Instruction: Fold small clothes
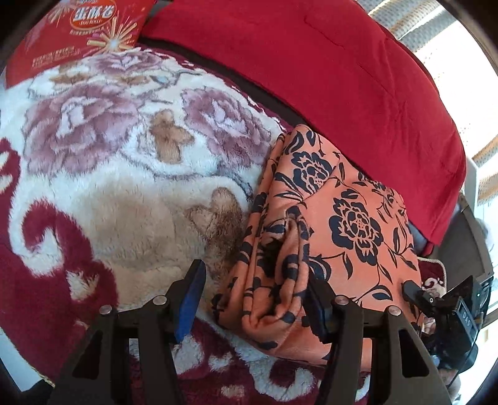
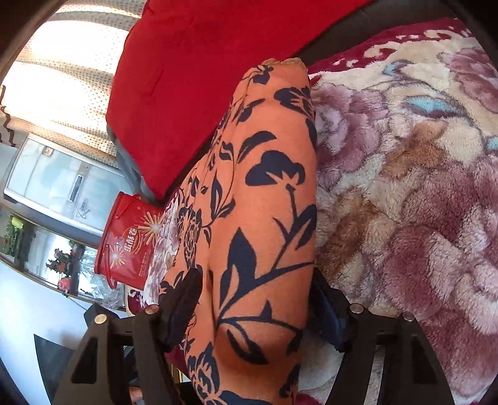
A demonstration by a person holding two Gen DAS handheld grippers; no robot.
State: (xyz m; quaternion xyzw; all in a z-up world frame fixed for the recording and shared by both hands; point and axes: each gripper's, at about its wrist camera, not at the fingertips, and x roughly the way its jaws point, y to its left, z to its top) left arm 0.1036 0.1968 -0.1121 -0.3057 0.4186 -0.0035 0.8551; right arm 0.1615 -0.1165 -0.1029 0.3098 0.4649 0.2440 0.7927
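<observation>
An orange garment with a dark floral print (image 1: 326,230) lies folded in layers on a plush floral blanket (image 1: 118,162). My left gripper (image 1: 258,296) is open, its jaws wide apart over the garment's near left edge, with bunched cloth lying between them. In the right wrist view the same garment (image 2: 264,193) fills the middle. My right gripper (image 2: 258,305) is open, with the garment's thick fold lying between its spread jaws. The right gripper also shows in the left wrist view (image 1: 435,299) at the garment's right edge.
A red quilt or cushion (image 1: 326,71) lies along the far side of the garment. A red printed box (image 2: 127,243) stands at the blanket's end, also in the left wrist view (image 1: 77,28). A curtained window (image 2: 62,93) and cabinet are beyond.
</observation>
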